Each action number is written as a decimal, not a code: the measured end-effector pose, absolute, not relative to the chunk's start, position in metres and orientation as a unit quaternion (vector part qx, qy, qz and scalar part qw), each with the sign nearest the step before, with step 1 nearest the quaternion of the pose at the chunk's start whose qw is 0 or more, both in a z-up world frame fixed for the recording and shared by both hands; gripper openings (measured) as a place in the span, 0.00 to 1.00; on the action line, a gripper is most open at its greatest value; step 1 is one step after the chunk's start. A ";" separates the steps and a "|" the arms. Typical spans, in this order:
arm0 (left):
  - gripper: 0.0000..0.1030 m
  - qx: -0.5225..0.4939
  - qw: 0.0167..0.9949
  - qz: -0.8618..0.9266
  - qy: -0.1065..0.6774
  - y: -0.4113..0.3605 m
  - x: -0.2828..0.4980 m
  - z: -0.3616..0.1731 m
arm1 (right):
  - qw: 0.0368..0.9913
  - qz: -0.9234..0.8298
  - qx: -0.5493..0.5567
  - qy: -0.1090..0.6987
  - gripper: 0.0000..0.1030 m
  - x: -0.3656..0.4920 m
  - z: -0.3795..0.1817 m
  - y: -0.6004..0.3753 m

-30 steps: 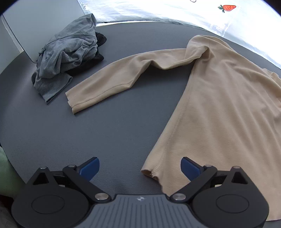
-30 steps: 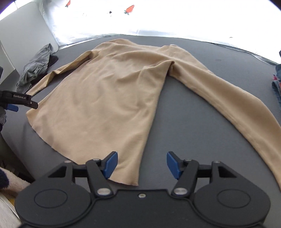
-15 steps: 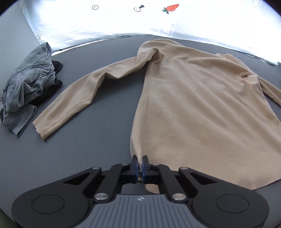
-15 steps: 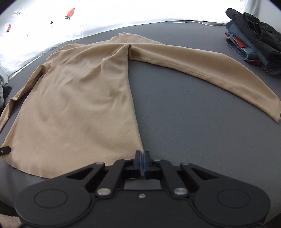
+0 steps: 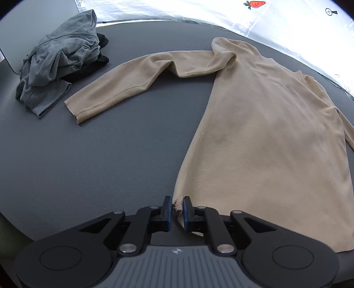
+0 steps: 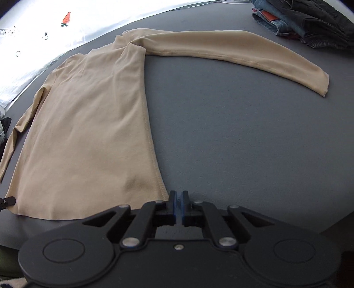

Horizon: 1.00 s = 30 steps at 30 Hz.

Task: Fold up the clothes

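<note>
A beige long-sleeved shirt lies flat on the dark grey table, hem toward me and both sleeves spread out. My left gripper is shut on the frayed left hem corner, which shows between the blue pads. In the right wrist view the shirt fills the left half. My right gripper is shut at the right hem corner; the cloth meets its left fingertip, and little of it shows between the pads. The left sleeve points left and the right sleeve points right.
A crumpled pile of grey and black garments sits at the table's far left. A stack of folded jeans and dark clothes sits at the far right. A bright white sheet with carrot prints lies beyond the table's far edge.
Both grippers were open near the hem a second ago, then shut on its corners. Since then the left view has swung left and the right view right; the left jaws stand slightly wider.
</note>
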State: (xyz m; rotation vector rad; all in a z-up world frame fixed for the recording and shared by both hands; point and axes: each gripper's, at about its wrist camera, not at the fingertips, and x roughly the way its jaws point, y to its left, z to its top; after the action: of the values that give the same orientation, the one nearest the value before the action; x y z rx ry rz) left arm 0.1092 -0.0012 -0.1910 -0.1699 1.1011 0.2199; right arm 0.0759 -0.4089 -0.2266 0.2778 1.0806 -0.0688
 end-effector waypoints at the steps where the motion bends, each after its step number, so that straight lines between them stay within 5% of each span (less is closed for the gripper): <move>1: 0.32 -0.077 0.846 0.103 0.517 0.001 0.104 -0.184 | 0.846 -0.034 0.133 0.515 0.26 0.073 -0.227 -0.410; 2: 0.47 -0.074 0.849 0.103 0.512 0.003 0.099 -0.177 | 0.849 -0.036 0.128 0.511 0.40 0.071 -0.225 -0.409; 4: 0.59 -0.069 0.855 0.104 0.503 0.016 0.091 -0.168 | 0.863 -0.037 0.108 0.492 0.46 0.068 -0.219 -0.402; 8: 0.59 -0.037 0.852 0.147 0.501 0.051 0.094 -0.165 | 0.885 -0.039 0.079 0.457 0.55 0.063 -0.205 -0.373; 10: 0.59 -0.038 0.849 0.176 0.497 0.075 0.100 -0.169 | 0.893 -0.032 0.070 0.443 0.68 0.062 -0.202 -0.355; 23: 0.61 -0.051 0.862 0.157 0.479 0.195 0.196 -0.205 | 0.884 -0.020 0.037 0.466 0.70 0.100 -0.222 -0.217; 24: 0.59 -0.057 0.862 0.149 0.482 0.192 0.199 -0.207 | 0.882 -0.023 0.033 0.469 0.70 0.103 -0.223 -0.210; 26: 0.14 -0.069 0.860 0.136 0.487 0.189 0.203 -0.211 | 0.879 -0.030 0.027 0.474 0.70 0.107 -0.222 -0.200; 27: 0.06 -0.054 0.863 0.139 0.482 0.182 0.203 -0.210 | 0.878 -0.035 0.026 0.477 0.70 0.109 -0.222 -0.197; 30: 0.05 -0.028 0.874 0.154 0.461 0.175 0.202 -0.200 | 0.872 -0.053 0.030 0.486 0.70 0.113 -0.223 -0.191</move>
State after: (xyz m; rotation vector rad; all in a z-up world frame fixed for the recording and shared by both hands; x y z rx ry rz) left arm 0.2021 0.1747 -0.1999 -0.0593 0.9621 0.3206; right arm 0.1128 -0.1905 -0.2231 0.0624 1.0153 -0.1104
